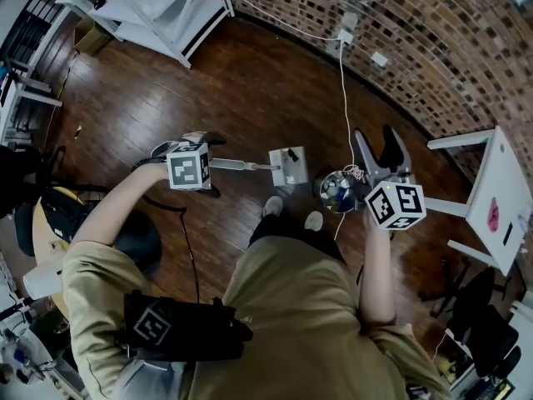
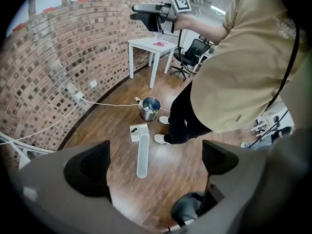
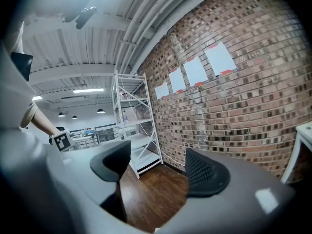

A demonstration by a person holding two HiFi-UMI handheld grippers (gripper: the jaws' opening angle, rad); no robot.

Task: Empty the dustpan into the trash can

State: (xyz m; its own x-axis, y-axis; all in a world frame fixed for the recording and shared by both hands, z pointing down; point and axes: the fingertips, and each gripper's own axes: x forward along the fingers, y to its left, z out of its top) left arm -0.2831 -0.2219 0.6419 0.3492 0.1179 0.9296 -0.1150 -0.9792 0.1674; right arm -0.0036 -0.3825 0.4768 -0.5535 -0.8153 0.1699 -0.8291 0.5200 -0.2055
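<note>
My left claw points steeply down at the wooden floor with its jaws spread wide. Nothing is gripped. The dustpan shows in the gap between the pads but lies on the floor beyond them, untouched. It is a white dustpan with a long pale handle. The pan end faces away from me and the handle runs back toward the left claw. Near the pan end, but apart from it, the trash can stands upright. It is a small metal pail with something in it that I can't identify. In the head view the dustpan lies just ahead of my shoes, and the trash can is to its right, by a white cable that runs along the floor to the brick wall. My right claw is held up roughly level, facing the wall and a white shelf rack. Its jaws stand a modest way apart with nothing between them. A white desk stands against the wall past the trash can.
</note>
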